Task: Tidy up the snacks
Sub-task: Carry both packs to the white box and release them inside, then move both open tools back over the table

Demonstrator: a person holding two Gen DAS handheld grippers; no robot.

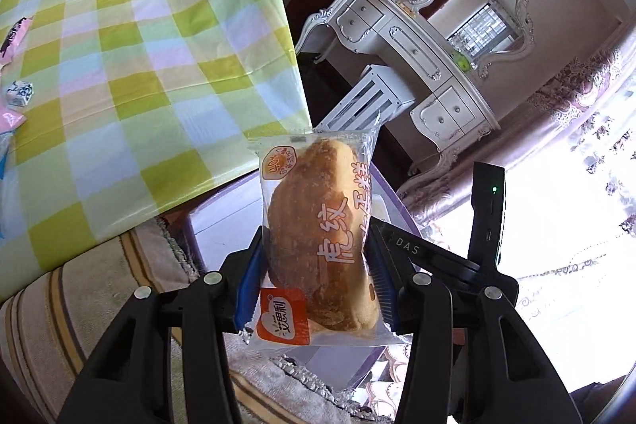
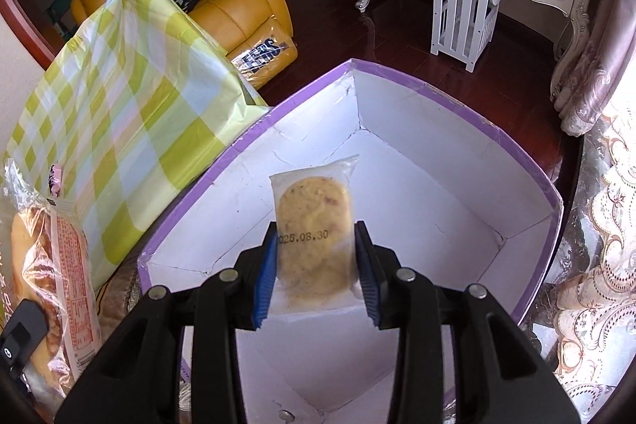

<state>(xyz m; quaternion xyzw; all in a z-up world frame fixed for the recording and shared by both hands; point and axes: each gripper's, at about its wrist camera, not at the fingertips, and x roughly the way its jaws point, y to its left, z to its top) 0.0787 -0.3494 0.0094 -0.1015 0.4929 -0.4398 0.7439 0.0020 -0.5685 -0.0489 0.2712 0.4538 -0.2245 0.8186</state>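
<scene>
The purple-edged white box (image 2: 457,185) sits bare beside the checked table (image 2: 119,114); judged step: carrying snacks to it, and the next move calls for lowering and releasing inside. The left gripper (image 1: 314,281) is clamped on a wrapped brown cake (image 1: 318,233) held above the box's near left edge. The right gripper (image 2: 316,265) pinches a smaller clear-wrapped pale biscuit (image 2: 316,229) over the box floor.

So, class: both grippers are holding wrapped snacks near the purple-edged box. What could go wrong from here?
1. The left gripper squeezes the soft cake packet between its pads, so the cake could be crushed.
2. The right gripper holds its cookie packet above the box floor; releasing from there might crack the cookie.
3. The cake packet hangs near the box's edge and may land outside.
</scene>
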